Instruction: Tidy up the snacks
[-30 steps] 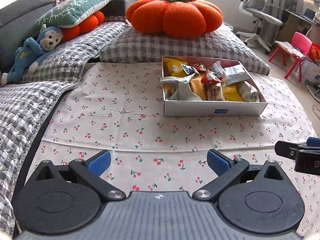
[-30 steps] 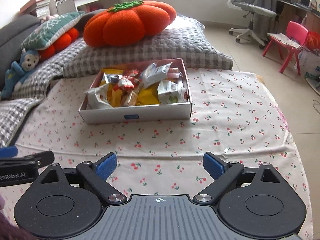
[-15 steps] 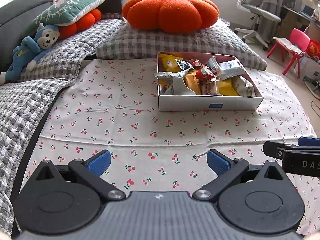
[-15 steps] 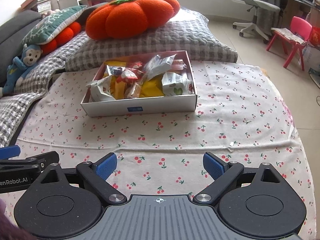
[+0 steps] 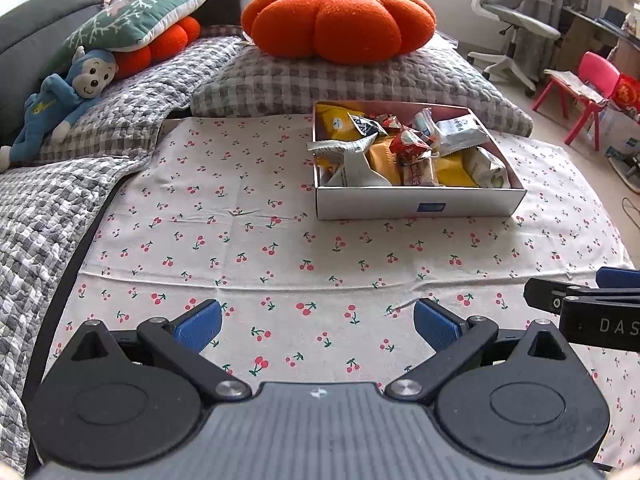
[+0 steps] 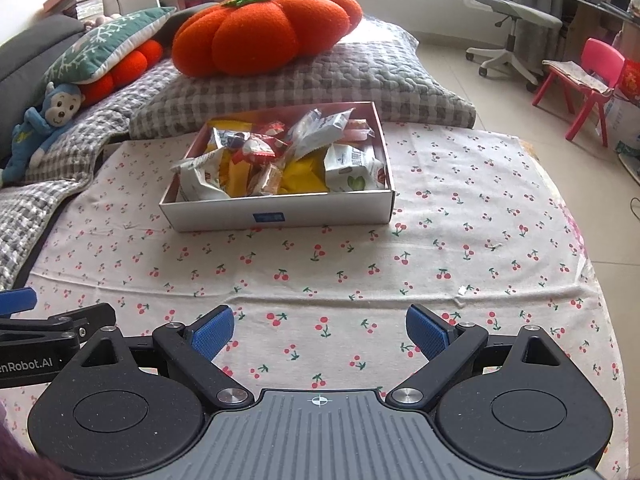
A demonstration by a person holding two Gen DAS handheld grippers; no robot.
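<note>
The shallow white cardboard box (image 5: 418,204) sits on the cream cherry-print cloth (image 5: 280,248), its far edge close to the grey checked quilted cushion (image 5: 344,80) that carries the orange pumpkin-shaped plush pillow (image 5: 340,20). The box is heaped with wrapped snacks: yellow packets (image 5: 452,170), a white crinkled pouch (image 5: 352,160) leaning over its left end, a small red wrapper (image 5: 410,146) near the middle, and a white-and-green bag (image 5: 486,166) at its right end.

Both tools hang over the cloth well on the near side of the box, apart from it. The left tool (image 5: 316,326) stands wide with nothing between its blue pads (image 5: 196,326). The right tool (image 6: 318,332) is likewise spread wide and empty. Left of the box, a blue monkey plush toy (image 5: 64,100) lies on the grey checked blanket (image 5: 36,216).
</note>
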